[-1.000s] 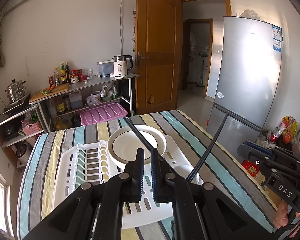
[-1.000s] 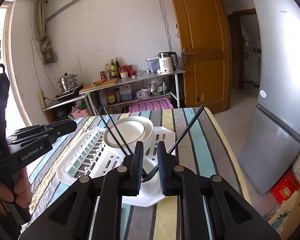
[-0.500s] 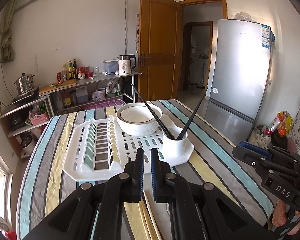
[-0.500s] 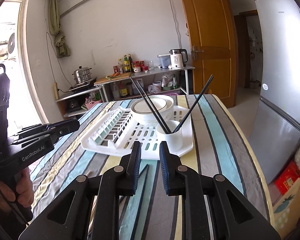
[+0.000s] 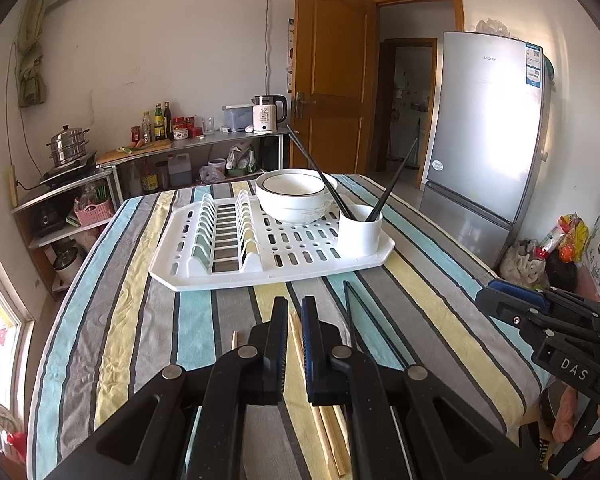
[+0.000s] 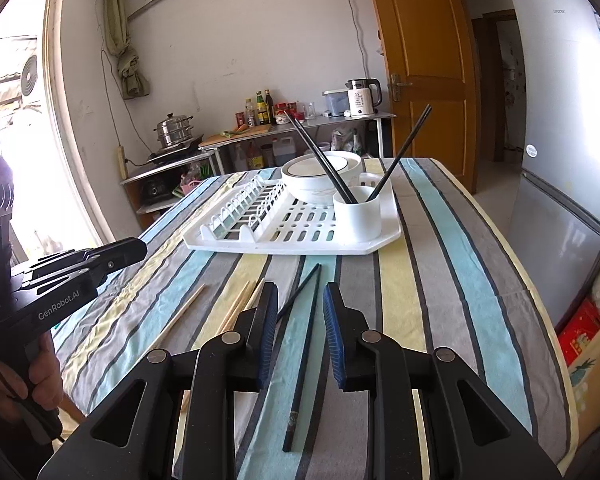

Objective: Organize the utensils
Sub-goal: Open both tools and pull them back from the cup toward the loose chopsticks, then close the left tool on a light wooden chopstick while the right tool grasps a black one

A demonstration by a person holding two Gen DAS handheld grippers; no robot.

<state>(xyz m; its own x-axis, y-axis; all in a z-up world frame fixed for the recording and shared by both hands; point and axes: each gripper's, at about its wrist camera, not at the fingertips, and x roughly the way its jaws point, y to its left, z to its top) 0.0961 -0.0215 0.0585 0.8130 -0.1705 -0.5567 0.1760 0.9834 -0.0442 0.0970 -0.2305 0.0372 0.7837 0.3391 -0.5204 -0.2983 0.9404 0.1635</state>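
Observation:
A white drying rack point(image 5: 204, 272) on the striped table carries a white bowl point(image 5: 292, 200) and a white cup point(image 5: 360, 232) holding several black chopsticks point(image 5: 320, 172). My left gripper point(image 5: 295, 314) hovers shut and holds nothing, with wooden chopsticks point(image 5: 328, 432) lying on the cloth below it. My right gripper point(image 6: 300, 298) has its jaws opening above a black chopstick point(image 6: 304, 360) that lies flat on the table; the pads do not touch it. A second black chopstick point(image 6: 300, 292) and wooden chopsticks point(image 6: 180, 316) lie to its left. The rack point(image 6: 300, 248) and cup point(image 6: 358, 216) stand farther off.
A silver fridge point(image 5: 488, 128) stands right of the table, beside an open wooden door point(image 5: 328, 80). Metal shelves point(image 5: 188, 148) with a kettle, bottles and a steamer line the far wall. Bags lie on the floor at the right. A window is on the left.
Both grippers have drawn back from the rack toward the near end of the table and come lower. The right jaws have widened. Loose chopsticks on the cloth have come into view.

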